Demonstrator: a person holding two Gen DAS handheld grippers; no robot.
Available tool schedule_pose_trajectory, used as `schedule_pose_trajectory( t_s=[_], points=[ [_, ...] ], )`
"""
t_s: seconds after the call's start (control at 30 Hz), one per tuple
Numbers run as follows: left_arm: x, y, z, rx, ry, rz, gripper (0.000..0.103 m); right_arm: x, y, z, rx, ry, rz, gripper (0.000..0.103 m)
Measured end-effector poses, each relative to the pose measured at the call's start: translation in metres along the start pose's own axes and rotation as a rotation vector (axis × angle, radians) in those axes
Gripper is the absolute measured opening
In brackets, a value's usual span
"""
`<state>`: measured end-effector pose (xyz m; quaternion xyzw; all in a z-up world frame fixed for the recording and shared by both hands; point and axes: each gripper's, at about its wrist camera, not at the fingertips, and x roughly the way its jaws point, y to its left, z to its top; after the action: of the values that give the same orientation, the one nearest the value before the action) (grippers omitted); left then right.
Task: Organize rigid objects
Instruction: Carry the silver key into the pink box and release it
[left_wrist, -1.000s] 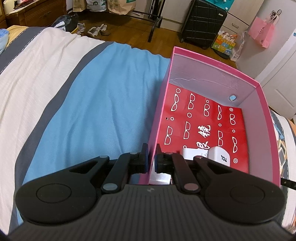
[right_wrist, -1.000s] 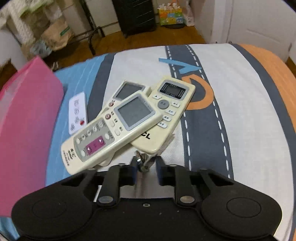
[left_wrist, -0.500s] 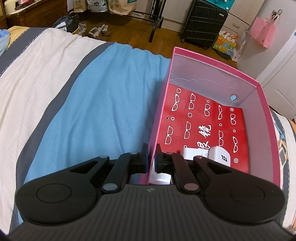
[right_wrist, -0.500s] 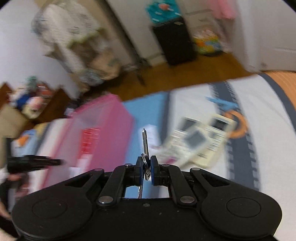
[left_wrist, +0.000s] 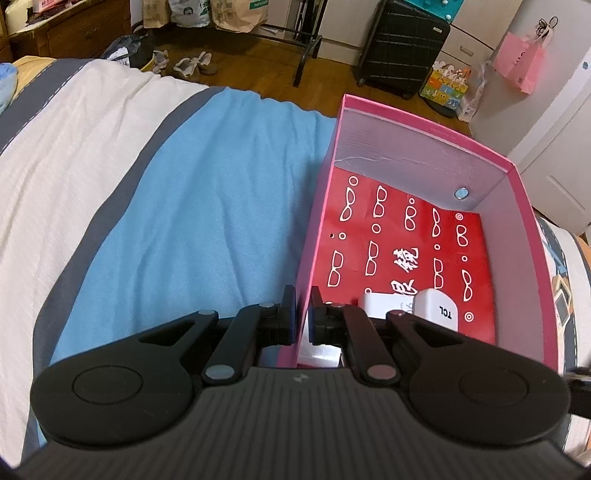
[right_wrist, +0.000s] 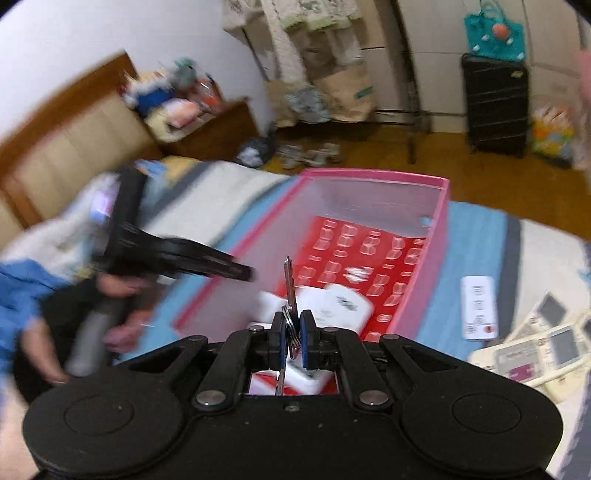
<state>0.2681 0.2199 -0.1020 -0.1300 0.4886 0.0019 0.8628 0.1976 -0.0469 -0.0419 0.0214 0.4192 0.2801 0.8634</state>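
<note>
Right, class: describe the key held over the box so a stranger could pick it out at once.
Find the pink box on the striped bed, red-lined with white glasses shapes. Just above its near end, the right tool pinches a key on a ring, blade pointing up. It is the only slim metal thing; its neighbours in the box are chunky white plastic items.

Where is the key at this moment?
In the right wrist view, the key stands upright in the right gripper, above the near end of the pink box.
</note>
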Motion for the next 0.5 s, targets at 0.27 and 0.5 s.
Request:
schedule_pose_trajectory(
  t_s=[0.27,0.5],
  points=[
    [0.001,0.003,0.001,-0.008,-0.001,-0.01,0.006,-0.004,-0.021,-0.003,0.095,0.012,-0.124,0.022],
    [0.001,0.009,0.002,-0.032,0.01,-0.042,0.007,-0.058,-0.086,0.012,0.26,-0.032,-0.088,0.034]
  ],
)
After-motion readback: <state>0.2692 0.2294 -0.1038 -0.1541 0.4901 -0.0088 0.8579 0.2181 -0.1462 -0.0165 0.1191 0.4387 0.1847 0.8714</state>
